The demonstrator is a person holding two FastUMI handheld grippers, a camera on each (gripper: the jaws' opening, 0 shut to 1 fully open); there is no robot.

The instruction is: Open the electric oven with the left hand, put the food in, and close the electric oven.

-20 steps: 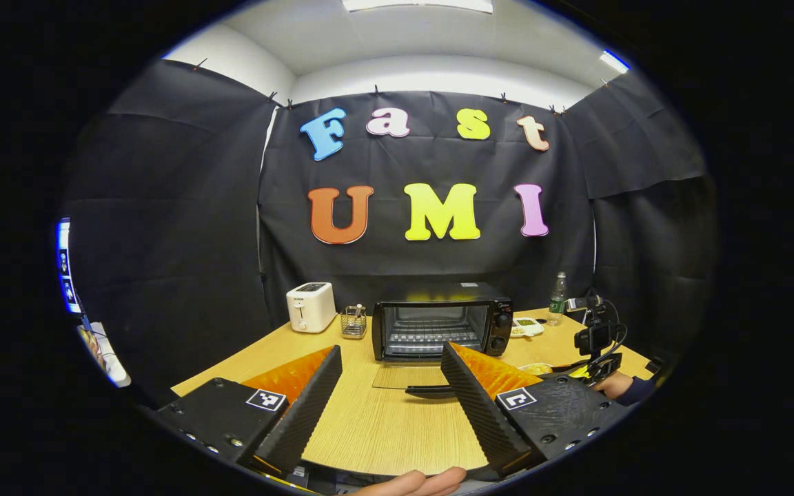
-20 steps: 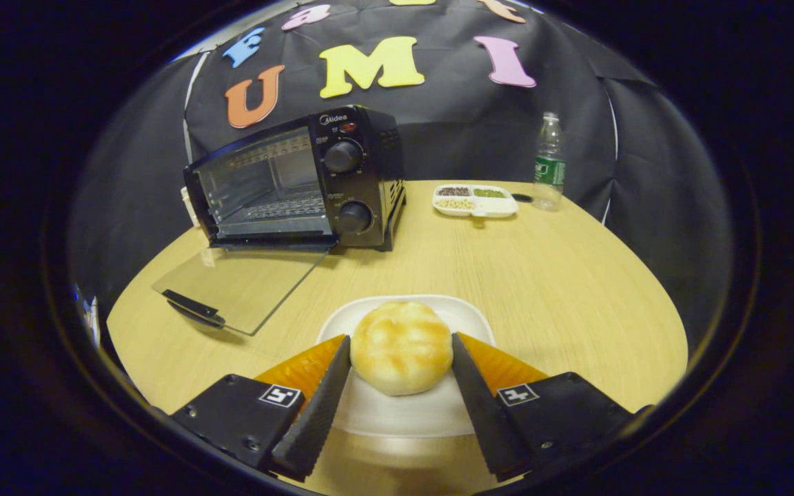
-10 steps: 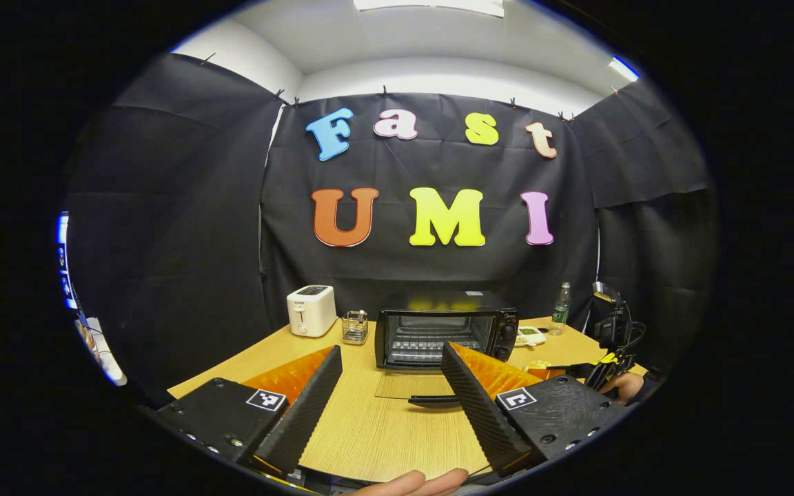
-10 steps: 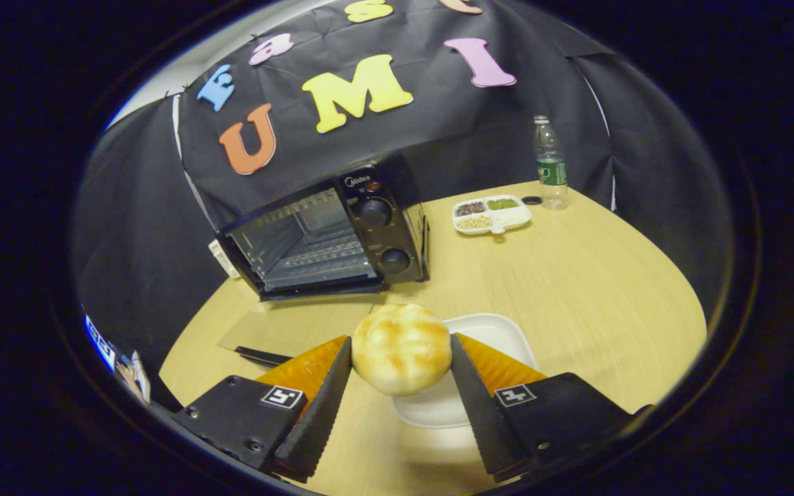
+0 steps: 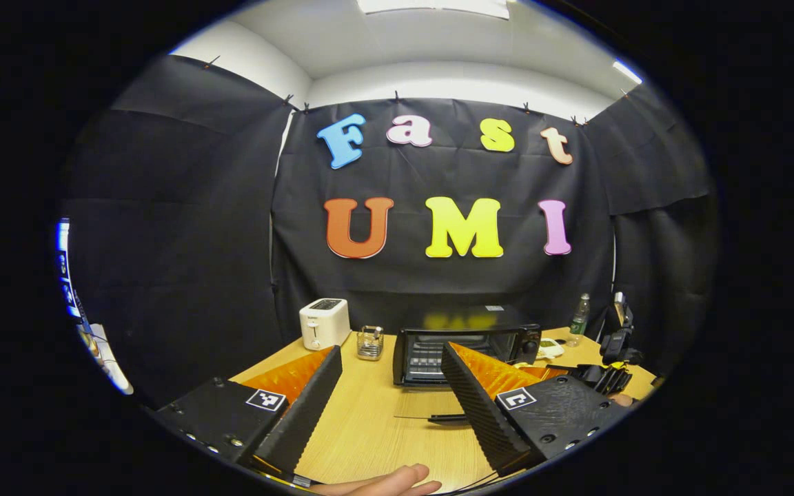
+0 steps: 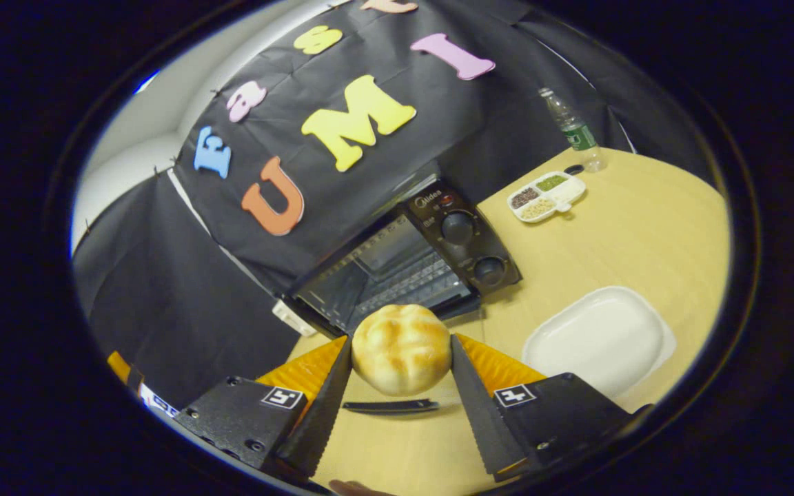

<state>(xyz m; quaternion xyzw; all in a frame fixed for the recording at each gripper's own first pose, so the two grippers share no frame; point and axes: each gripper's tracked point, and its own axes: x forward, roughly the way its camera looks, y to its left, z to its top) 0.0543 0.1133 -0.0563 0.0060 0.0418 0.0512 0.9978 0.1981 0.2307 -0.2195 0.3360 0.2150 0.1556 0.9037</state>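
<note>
On the table (image 6: 617, 234), the electric oven (image 6: 407, 258) stands with its glass door (image 5: 431, 406) dropped open. The right claw (image 6: 402, 386), clamped on the bun (image 6: 401, 348), has lifted it off the white plate (image 6: 600, 339) toward the oven mouth; insertion looks next. The left claw (image 5: 391, 396) hangs wide, empty.

Wooden table (image 6: 617, 234) carries oven (image 6: 411, 258), white plate (image 6: 597, 341), snack tray (image 6: 546, 196), bottle (image 6: 574, 131), toaster (image 5: 324, 322).

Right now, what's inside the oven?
The oven stands open with a bare wire rack inside. The bun, held in the right hand-held gripper, covers the front of the opening, so that part stays hidden.
</note>
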